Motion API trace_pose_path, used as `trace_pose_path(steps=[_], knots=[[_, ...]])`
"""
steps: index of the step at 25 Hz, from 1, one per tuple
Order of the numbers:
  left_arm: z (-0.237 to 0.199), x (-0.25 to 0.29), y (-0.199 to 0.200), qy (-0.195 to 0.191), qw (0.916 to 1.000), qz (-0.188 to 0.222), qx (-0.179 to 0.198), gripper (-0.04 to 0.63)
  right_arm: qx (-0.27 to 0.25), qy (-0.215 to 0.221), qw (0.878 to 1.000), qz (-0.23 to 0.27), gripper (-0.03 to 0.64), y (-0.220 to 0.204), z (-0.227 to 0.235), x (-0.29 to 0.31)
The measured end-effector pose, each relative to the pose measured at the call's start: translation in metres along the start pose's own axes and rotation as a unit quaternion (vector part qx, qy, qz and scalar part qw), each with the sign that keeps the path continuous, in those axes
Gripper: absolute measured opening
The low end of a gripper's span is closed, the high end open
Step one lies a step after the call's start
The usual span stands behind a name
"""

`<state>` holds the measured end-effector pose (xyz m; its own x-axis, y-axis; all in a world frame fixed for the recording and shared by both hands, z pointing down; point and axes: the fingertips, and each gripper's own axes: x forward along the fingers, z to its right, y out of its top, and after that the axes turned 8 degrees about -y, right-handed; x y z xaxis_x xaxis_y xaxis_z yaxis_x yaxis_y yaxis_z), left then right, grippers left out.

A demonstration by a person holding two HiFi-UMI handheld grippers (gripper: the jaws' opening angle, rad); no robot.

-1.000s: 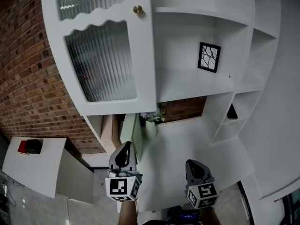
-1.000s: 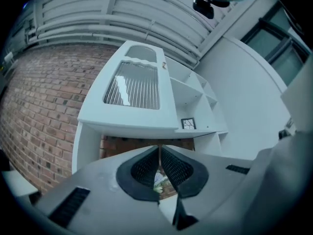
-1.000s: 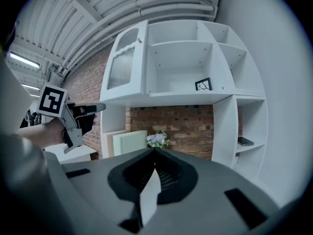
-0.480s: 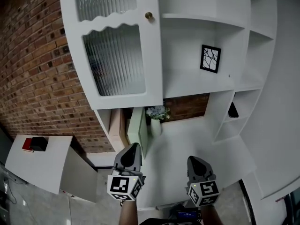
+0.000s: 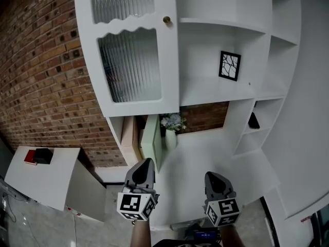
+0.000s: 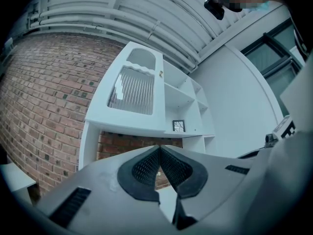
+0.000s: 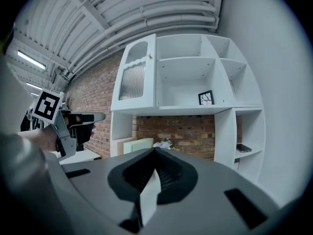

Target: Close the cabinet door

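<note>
The white cabinet door (image 5: pixel 131 66) has ribbed glass and a small brass knob (image 5: pixel 166 20) at its right edge. It stands left of the open shelf compartment (image 5: pixel 211 50). In the right gripper view the door (image 7: pixel 134 77) looks level with the cabinet front; I cannot tell if it is fully home. My left gripper (image 5: pixel 144 164) and right gripper (image 5: pixel 213 177) hang low, well below the door and touching nothing. Both are shut and empty, pads together in the left gripper (image 6: pixel 160 148) and in the right gripper (image 7: pixel 155 151).
A framed picture (image 5: pixel 229 65) stands in the open compartment. A flower vase (image 5: pixel 170 125) and a pale green board (image 5: pixel 150 138) sit on the white counter (image 5: pixel 205 153). A dark flat object (image 5: pixel 253 121) lies on a right shelf. Brick wall and a white desk (image 5: pixel 41 179) are at left.
The door's knob edge has shifted right toward the open compartment while the framed picture stayed put. Both grippers have stayed low and shut, the left one drifting slightly right.
</note>
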<state>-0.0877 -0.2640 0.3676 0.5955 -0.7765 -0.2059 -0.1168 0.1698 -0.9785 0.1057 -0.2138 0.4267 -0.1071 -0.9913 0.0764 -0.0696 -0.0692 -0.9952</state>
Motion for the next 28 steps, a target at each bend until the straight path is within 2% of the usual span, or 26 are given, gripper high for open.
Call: trace_pose_path(steps=[28], knots=[[0.0022, 0.0063, -0.0089, -0.001, 0.9998, -0.010, -0.015, 0.015, 0.003, 0.003, 1.000, -0.002, 0.000, -0.0021, 0.0048, -0.0021]])
